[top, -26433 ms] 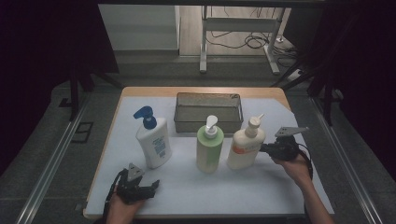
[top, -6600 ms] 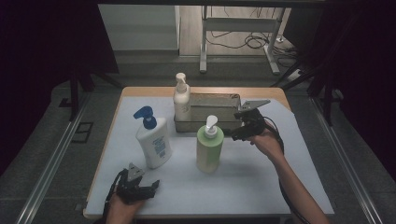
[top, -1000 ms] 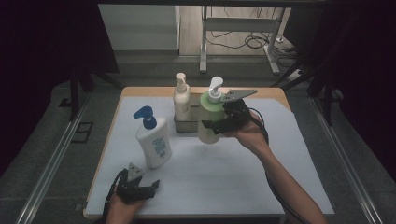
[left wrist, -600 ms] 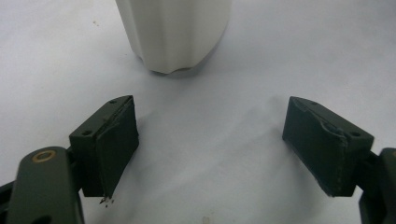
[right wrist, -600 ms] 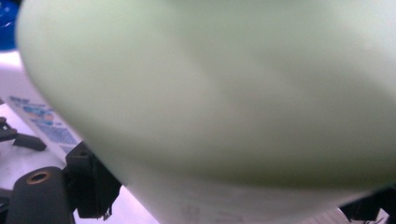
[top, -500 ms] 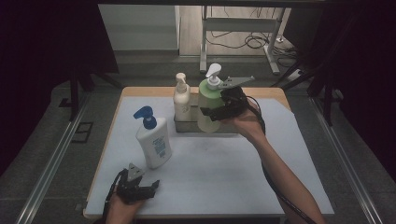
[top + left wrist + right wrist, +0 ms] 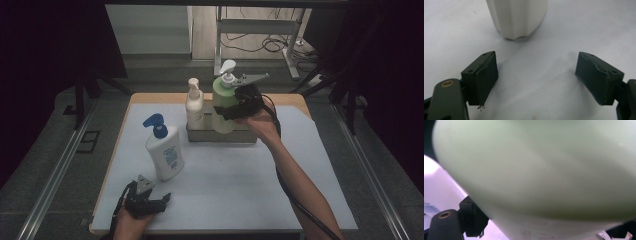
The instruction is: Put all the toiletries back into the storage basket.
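My right gripper (image 7: 226, 111) is shut on a pale green pump bottle (image 7: 222, 100) and holds it upright over the dark mesh basket (image 7: 220, 137) at the back of the table. In the right gripper view the green bottle (image 7: 544, 170) fills the space between the jaws of the right gripper (image 7: 546, 227). A cream pump bottle (image 7: 194, 106) stands in the basket's left end. My left gripper (image 7: 159, 201) rests near the front left edge, open with nothing between its pads. Just ahead of the left gripper (image 7: 536, 80) is the base of a white bottle (image 7: 516, 17), which has a blue pump (image 7: 165, 150).
A white mat (image 7: 235, 185) covers the wooden table. Black curtains and metal rails (image 7: 50, 175) flank both sides. A cable trails from the right gripper along the forearm (image 7: 295, 180).
The right gripper has carried the green bottle up and farther back, from in front of the basket to over it. The left gripper has stayed put.
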{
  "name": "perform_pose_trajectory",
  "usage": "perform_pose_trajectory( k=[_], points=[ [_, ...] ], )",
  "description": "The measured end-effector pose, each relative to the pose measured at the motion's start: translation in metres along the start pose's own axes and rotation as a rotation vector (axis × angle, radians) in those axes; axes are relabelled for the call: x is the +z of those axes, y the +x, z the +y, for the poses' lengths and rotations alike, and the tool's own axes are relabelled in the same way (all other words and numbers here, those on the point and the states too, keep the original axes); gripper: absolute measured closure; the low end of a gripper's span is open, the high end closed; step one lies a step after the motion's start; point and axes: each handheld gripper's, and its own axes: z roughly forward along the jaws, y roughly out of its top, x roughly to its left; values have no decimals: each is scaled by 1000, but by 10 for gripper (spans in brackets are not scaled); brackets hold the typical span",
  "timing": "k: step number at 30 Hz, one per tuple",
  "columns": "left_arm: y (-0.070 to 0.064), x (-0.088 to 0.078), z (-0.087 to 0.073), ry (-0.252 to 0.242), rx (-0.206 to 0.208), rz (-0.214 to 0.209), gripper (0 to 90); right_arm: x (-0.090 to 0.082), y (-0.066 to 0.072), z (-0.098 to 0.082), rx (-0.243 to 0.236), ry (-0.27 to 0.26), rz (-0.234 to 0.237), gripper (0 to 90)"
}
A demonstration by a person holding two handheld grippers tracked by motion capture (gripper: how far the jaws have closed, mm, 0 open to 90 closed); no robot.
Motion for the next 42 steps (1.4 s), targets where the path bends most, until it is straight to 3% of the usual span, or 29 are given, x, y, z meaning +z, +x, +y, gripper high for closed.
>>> perform_pose_trajectory(
  k=[19,33,42],
  points=[
    [0,0,0,2,-1,-1,178,29,-11,7,2,6,-44,123],
    [0,0,0,3,0,1,178,48,-21,-5,25,33,-55,123],
    [0,0,0,3,0,0,178,57,-22,-17,29,53,-37,123]
  ],
)
